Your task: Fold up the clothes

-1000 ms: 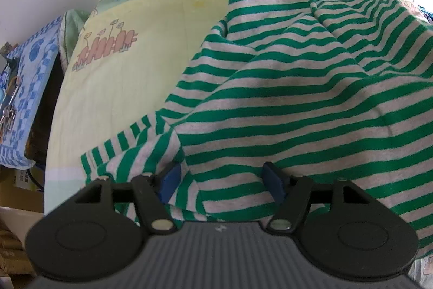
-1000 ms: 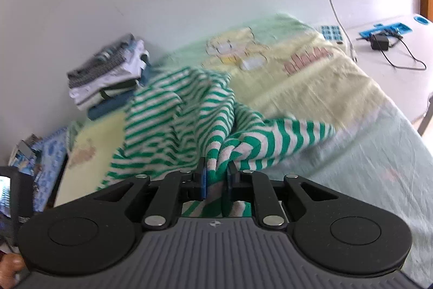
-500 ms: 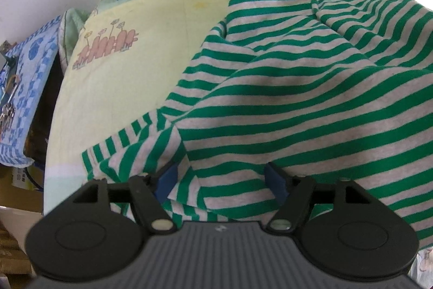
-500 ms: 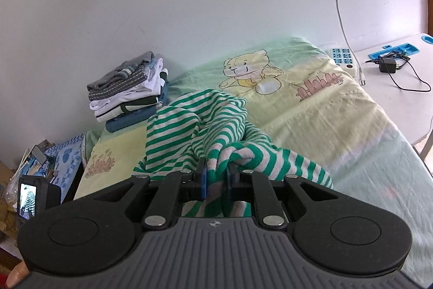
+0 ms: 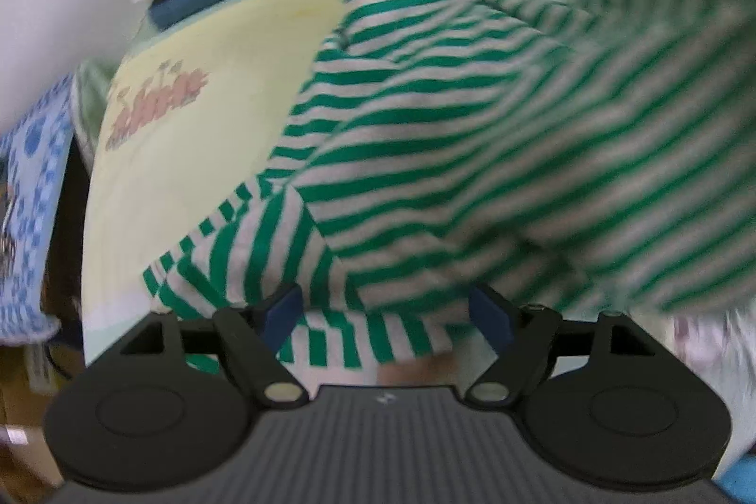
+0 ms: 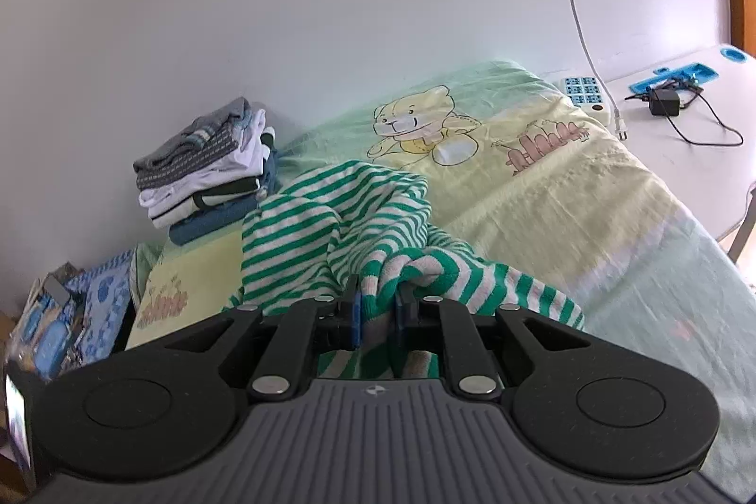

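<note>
A neat stack of folded clothes (image 6: 208,168) sits at the far corner of the bed (image 6: 557,211), against the wall, so part of the job looks done. The green-and-white striped top (image 6: 330,230) is next, and it is nowhere near folded: it lies in a rumpled heap in the middle of the yellow cartoon sheet, with one end lifted.

The right gripper (image 6: 378,308) has its fingers pressed nearly together, pinching a bunched ridge of the striped cloth. The left gripper (image 5: 387,315) stands spread wide; its fingers have just been opening further, with a sleeve or hem edge lying between them but neither pad pressing on it. I'd judge the top has yet to be spread flat before any fold can start.

The left view is badly smeared, especially on its right side, so the cloth's outline there is lost. I can't tell which part of the top is collar, hem or sleeve, and the grippers' own bodies hide what lies just beneath them.
</note>
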A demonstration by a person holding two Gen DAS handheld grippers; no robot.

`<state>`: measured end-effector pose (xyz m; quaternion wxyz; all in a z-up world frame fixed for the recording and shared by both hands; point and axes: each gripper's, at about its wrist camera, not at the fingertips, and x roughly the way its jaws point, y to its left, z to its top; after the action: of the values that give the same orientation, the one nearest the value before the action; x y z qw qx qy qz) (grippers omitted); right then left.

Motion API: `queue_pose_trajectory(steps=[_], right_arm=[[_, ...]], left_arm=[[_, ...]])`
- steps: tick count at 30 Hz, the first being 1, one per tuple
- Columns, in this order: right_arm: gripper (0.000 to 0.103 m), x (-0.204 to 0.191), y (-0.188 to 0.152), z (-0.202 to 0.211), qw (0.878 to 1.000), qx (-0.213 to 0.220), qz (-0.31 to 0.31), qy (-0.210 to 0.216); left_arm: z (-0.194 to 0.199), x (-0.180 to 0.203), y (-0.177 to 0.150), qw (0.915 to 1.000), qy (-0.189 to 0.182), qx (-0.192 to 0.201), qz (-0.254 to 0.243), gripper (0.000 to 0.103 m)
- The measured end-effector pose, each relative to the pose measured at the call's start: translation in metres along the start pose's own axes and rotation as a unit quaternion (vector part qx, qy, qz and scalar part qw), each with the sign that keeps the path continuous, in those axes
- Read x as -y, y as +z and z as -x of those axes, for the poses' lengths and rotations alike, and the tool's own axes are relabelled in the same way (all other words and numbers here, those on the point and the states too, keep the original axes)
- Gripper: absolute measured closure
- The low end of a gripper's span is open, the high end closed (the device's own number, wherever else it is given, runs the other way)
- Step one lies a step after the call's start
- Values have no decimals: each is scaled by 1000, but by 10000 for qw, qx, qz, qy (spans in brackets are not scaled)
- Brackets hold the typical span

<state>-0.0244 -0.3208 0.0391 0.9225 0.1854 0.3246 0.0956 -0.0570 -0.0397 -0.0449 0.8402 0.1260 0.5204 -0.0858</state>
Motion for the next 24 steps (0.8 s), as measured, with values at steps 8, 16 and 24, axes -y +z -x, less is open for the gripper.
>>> queue_pose_trajectory(steps=[8,16,24], right_arm=[[89,-10,5,-6,10000,89,24,34],[89,-10,17,-12,9996,290,60,-24],[89,1,31,-40,9980,409,220,-440]], left_arm=[[12,35,-21,9942,-338,420,-931,16],[-5,67,-11,9887,-359,661,-1293,24],[-12,46,23,9955,-420,713,-472,74]])
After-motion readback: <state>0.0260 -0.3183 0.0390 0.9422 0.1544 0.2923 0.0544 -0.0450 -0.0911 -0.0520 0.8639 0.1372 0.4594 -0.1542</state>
